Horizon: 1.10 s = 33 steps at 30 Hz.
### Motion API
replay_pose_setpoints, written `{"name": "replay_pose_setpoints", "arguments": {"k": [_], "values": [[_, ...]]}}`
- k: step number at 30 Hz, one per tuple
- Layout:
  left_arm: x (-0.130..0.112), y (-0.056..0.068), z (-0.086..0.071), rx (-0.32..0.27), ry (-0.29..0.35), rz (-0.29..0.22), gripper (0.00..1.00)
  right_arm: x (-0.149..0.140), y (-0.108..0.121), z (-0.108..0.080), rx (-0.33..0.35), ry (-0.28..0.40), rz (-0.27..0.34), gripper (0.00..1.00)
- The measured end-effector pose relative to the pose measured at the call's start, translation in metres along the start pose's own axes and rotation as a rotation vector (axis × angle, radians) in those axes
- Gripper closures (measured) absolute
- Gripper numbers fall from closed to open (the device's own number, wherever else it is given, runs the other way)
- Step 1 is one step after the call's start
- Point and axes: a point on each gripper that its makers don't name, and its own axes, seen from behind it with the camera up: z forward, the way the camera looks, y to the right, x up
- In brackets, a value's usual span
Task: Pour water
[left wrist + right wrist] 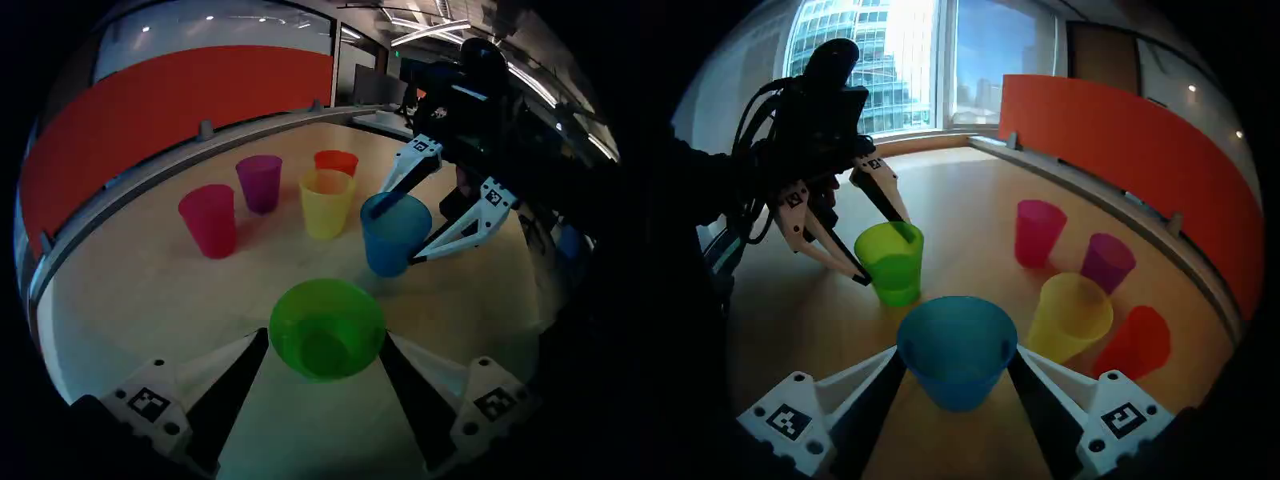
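my left gripper [325, 342] clamps the green cup [326, 316]. my right gripper [957, 360] clamps the blue cup [957, 340], both upright.

Wide bare tabletop [136, 304] near-left, easy lane in front of the pink cup [210, 220]. Far side is shut off by the orange partition [176, 100] running along the tabletop edge. Mid-table is crowded: pink cup and purple cup [260, 182] stand apart w/ a narrow gap btwn them. Yellow cup [326, 202] has the orange cup [336, 162] close behind, can't tell if they touch. Blue cup [394, 232] sits just beside yellow, w/ the right hand-held gripper [394, 236] clamped round it, fingers and dark rig blocking that flank. Green cup [328, 352], gripped by the left hand-held gripper [322, 334], stands near blue w/ a bare strip btwn them.
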Motion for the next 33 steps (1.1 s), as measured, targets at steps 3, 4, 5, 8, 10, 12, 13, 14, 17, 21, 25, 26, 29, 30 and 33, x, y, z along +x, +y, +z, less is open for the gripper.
{"name": "replay_pose_setpoints", "arguments": {"k": [3, 4, 5, 8, 10, 12, 13, 14, 17, 21, 25, 26, 29, 30, 33], "values": [[-0.001, 0.001, -0.002, 0.002, 0.0, 0.003, 0.01, -0.002, 0.0, 0.001, 0.001, 0.0, 0.007, 0.1], [-0.001, 0.002, -0.003, 0.002, -0.001, 0.003, 0.01, -0.003, 0.0, 0.002, 0.0, 0.0, 0.008, 0.1], [-0.001, 0.002, -0.004, 0.003, -0.001, 0.004, 0.01, -0.004, 0.0, 0.002, 0.0, 0.0, 0.01, 0.1], [-0.003, 0.003, -0.005, 0.007, -0.007, 0.006, 0.01, -0.007, 0.001, 0.003, -0.004, -0.003, 0.01, 0.1], [-0.005, 0.004, -0.005, 0.008, -0.012, 0.01, 0.01, -0.009, 0.002, 0.003, -0.006, -0.002, 0.013, 0.1], [-0.007, 0.005, -0.005, 0.009, -0.017, 0.014, 0.01, -0.01, 0.002, 0.003, -0.007, -0.001, 0.015, 0.1], [-0.008, 0.005, -0.005, 0.01, -0.02, 0.016, 0.01, -0.011, 0.003, 0.002, -0.008, -0.003, 0.016, 0.1], [-0.008, 0.006, -0.006, 0.011, -0.022, 0.018, 0.01, -0.012, 0.003, 0.002, -0.008, -0.004, 0.017, 0.1], [-0.009, 0.007, -0.006, 0.012, -0.025, 0.025, 0.0, -0.015, 0.003, 0.0, -0.009, -0.008, 0.016, 0.1], [-0.008, 0.007, -0.005, 0.012, -0.027, 0.026, 0.01, -0.017, 0.003, -0.002, -0.013, -0.007, 0.024, 0.1], [-0.008, 0.006, -0.004, 0.016, -0.03, 0.025, 0.01, -0.02, 0.004, -0.004, -0.018, -0.01, 0.032, 0.1], [-0.009, 0.006, -0.003, 0.017, -0.031, 0.026, 0.01, -0.021, 0.005, -0.004, -0.02, -0.012, 0.032, 0.1], [-0.009, 0.007, -0.004, 0.016, -0.031, 0.028, 0.01, -0.026, 0.003, -0.004, -0.024, -0.025, 0.024, 0.05], [-0.009, 0.008, -0.004, 0.016, -0.03, 0.029, 0.0, -0.027, 0.002, -0.004, -0.025, -0.028, 0.022, 0.01], [-0.009, 0.008, -0.006, 0.018, -0.03, 0.03, 0.01, -0.031, 0.001, -0.004, -0.028, -0.035, 0.017, 0.0]]}}
